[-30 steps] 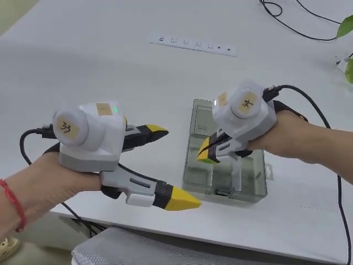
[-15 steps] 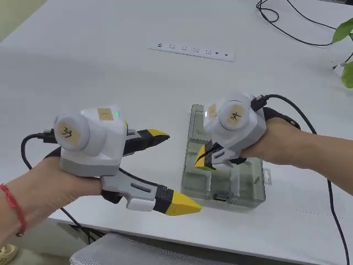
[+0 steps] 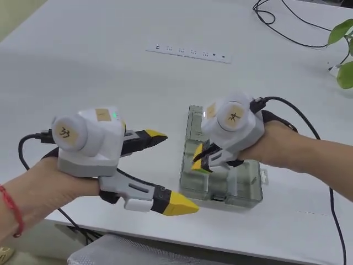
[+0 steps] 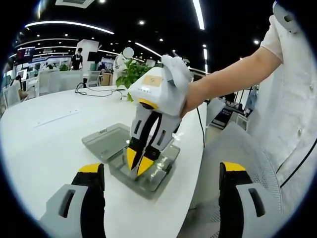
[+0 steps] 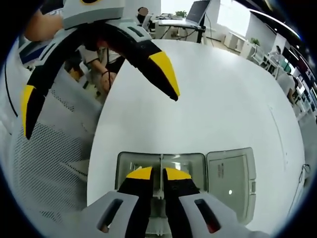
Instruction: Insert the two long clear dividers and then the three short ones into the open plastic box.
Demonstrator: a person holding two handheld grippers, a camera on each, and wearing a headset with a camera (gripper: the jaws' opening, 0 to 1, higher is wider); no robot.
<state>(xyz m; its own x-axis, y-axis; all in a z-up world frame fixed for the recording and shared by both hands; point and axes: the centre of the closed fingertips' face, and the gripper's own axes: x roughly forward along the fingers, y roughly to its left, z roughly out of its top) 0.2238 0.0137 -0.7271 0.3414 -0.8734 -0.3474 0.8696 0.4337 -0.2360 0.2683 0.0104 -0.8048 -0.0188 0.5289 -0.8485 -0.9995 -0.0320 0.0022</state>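
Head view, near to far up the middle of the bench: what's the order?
left gripper → open plastic box → power strip → black cables

On the back of the left tool [image 3: 172, 171] I see a round sticker [image 3: 65, 133] with a handwritten mark, maybe "33". The right tool [image 3: 197, 164] carries a second sticker [image 3: 234, 117] with one handwritten character I cannot make out.
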